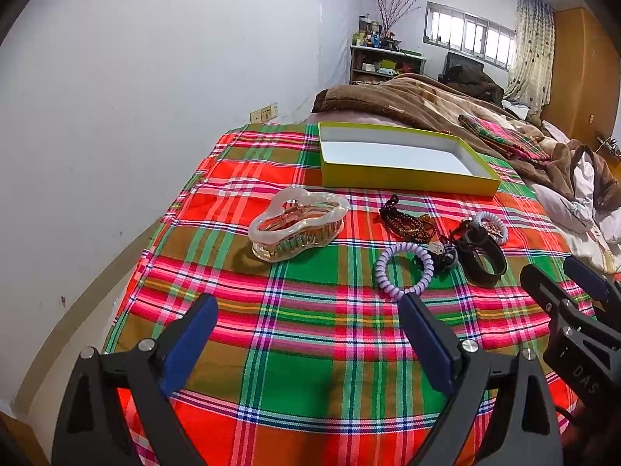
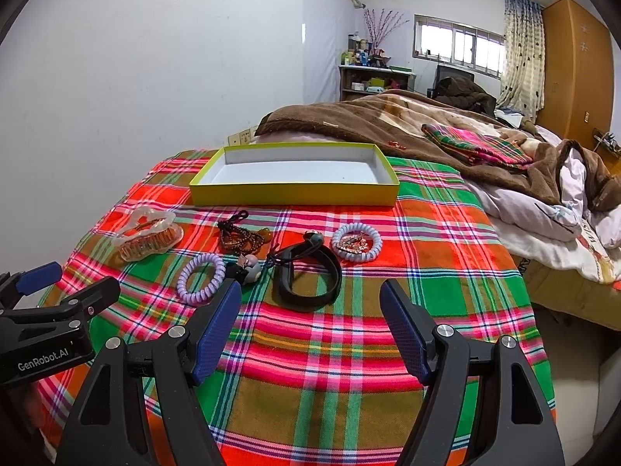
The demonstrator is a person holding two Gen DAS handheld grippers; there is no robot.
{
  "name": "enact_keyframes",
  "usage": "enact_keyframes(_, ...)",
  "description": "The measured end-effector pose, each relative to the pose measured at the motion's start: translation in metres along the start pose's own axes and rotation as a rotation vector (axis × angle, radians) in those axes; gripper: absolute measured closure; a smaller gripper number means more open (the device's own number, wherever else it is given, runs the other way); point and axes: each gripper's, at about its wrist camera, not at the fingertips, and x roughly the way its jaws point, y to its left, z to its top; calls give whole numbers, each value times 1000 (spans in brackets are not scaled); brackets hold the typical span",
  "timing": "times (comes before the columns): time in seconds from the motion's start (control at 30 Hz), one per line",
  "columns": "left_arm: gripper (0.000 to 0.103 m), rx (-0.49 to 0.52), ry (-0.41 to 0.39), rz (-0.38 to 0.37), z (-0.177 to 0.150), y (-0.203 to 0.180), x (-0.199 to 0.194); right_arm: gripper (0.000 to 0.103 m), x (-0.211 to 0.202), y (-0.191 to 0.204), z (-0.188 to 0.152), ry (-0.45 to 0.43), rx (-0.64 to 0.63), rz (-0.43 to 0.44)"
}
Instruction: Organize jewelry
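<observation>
An empty yellow box (image 1: 407, 178) (image 2: 295, 194) lies on the plaid cloth at the back. In front of it lie a translucent hair claw (image 1: 299, 223) (image 2: 147, 235), dark bead strings (image 1: 407, 223) (image 2: 238, 237), a purple coil hair tie (image 1: 403, 270) (image 2: 201, 273), a black band (image 1: 481, 252) (image 2: 310, 272) and a white coil tie (image 1: 493, 227) (image 2: 357, 242) with small pieces inside. My left gripper (image 1: 306, 310) is open and empty, near the purple tie. My right gripper (image 2: 310, 299) is open and empty, just short of the black band.
The plaid cloth (image 1: 310, 349) covers a table beside a white wall on the left. A bed with a brown blanket (image 2: 388, 120) and white bedding (image 2: 543, 217) lies behind and to the right. A shelf and a window stand at the far end.
</observation>
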Motion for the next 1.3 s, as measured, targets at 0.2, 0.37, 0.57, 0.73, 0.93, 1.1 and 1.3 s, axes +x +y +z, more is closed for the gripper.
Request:
enact_keyframes(0.2, 7, 1, 2, -1, 1, 0, 0, 29, 1, 0, 0, 2, 0, 2)
enact_keyframes(0.37, 8, 0, 2, 1, 0, 1, 0, 29, 3, 0, -1, 6, 0, 1)
enact_keyframes(0.57, 8, -2, 8, 3, 1, 3, 3, 29, 7, 1, -1, 13, -3, 2)
enact_keyframes(0.73, 8, -5, 13, 5, 4, 5, 8, 29, 12, 2, 1, 23, -8, 3)
enact_keyframes(0.93, 8, -11, 20, 8, 7, 8, 14, 29, 16, 3, 3, 33, -10, 2)
enact_keyframes(1.1, 8, -11, 28, 10, 9, 8, 18, 29, 18, 4, 6, 34, -11, 1)
enact_keyframes(1.3, 8, -6, 30, 9, 12, 9, 21, 29, 21, 5, 7, 40, -11, 1)
